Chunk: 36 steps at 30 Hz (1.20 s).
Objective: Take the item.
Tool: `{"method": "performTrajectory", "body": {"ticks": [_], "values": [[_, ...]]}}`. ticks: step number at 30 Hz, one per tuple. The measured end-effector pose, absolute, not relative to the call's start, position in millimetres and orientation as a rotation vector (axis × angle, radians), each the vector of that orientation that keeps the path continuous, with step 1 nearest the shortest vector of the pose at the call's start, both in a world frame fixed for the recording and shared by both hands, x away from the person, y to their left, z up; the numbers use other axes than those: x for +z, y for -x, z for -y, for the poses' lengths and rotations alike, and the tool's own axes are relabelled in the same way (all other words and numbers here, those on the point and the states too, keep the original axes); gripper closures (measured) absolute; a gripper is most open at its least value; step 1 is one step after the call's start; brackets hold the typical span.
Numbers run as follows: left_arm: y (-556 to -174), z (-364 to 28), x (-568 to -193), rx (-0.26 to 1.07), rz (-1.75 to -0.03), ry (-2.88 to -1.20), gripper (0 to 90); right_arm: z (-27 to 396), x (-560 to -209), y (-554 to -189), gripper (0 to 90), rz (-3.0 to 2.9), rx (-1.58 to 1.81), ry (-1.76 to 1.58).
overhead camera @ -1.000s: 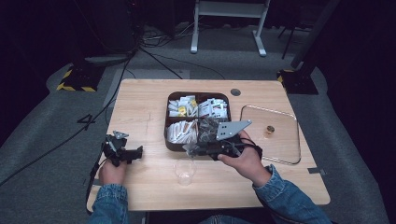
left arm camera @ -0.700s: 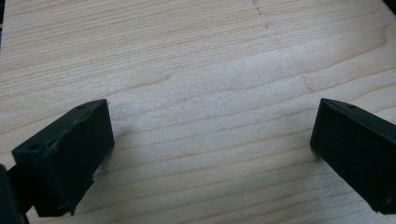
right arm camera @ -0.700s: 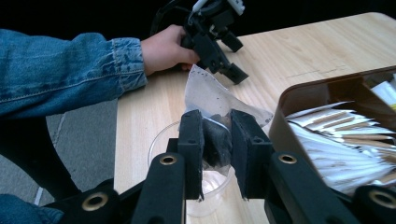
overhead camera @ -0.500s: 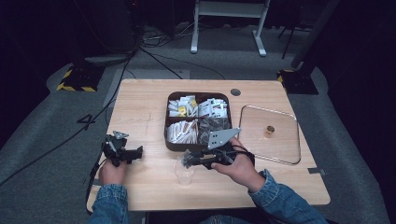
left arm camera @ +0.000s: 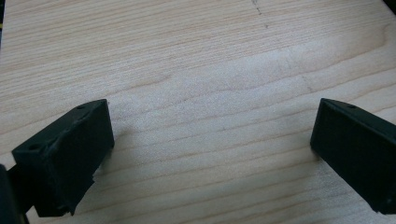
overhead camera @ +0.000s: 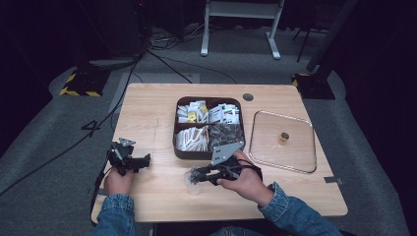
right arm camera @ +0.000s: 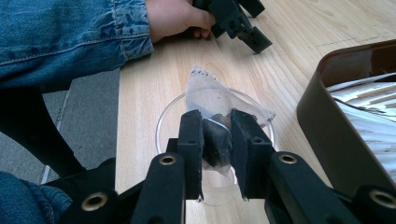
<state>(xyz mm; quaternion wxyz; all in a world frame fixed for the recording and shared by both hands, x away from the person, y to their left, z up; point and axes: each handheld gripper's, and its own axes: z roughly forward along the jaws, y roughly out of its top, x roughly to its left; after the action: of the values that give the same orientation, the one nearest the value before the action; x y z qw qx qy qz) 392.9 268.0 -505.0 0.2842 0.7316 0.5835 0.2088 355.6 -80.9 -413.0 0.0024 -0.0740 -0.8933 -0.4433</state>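
A: What's the right gripper (right arm camera: 216, 140) doing?
B: Its jaws are pinching a tea bag (right arm camera: 212, 100) over the glass cup (right arm camera: 169, 116), at the box's (overhead camera: 178, 147) seven o'clock.
A: And the left gripper (left arm camera: 205, 144)?
B: It's resting open on the table (overhead camera: 147, 113).

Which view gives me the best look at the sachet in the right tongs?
The right gripper view: the clear sachet sits close up, pinched between the right tongs directly above the glass cup. The high view shows it as a small pale blur at the tong tips. The left gripper view faces bare table.
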Motion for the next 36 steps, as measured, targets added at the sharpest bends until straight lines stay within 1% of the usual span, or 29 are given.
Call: {"method": "performTrajectory", "body": {"ticks": [2, 4, 7, 11, 21, 28, 36], "values": [[-393, -268, -505, 0.563, -1.560, -1.959, 0.0, 79, -414, -354, 74.4, 2.803, -1.376, 0.230], [-393, -268, -505, 0.560, -1.561, -1.958, 0.0, 78, -416, -353, 72.2, 2.790, -1.363, 0.240], [-393, -268, -505, 0.562, -1.561, -1.959, 0.0, 78, -417, -353, 59.1, 2.779, -1.385, 0.273], [-393, -268, -505, 0.560, -1.559, -1.959, 0.0, 81, -415, -355, 51.9, 2.771, -1.430, 0.310], [-393, -268, -505, 0.560, -1.558, -1.959, 0.0, 95, -408, -360, 45.9, 2.768, -1.514, 0.362], [-394, -267, -505, 0.563, -1.568, -1.953, 0.0, 121, -388, -369, 45.1, 2.741, -1.648, 0.422], [-393, -267, -505, 0.563, -1.571, -1.949, 0.0, 151, -374, -381, 43.8, 2.741, -1.696, 0.510]]}}
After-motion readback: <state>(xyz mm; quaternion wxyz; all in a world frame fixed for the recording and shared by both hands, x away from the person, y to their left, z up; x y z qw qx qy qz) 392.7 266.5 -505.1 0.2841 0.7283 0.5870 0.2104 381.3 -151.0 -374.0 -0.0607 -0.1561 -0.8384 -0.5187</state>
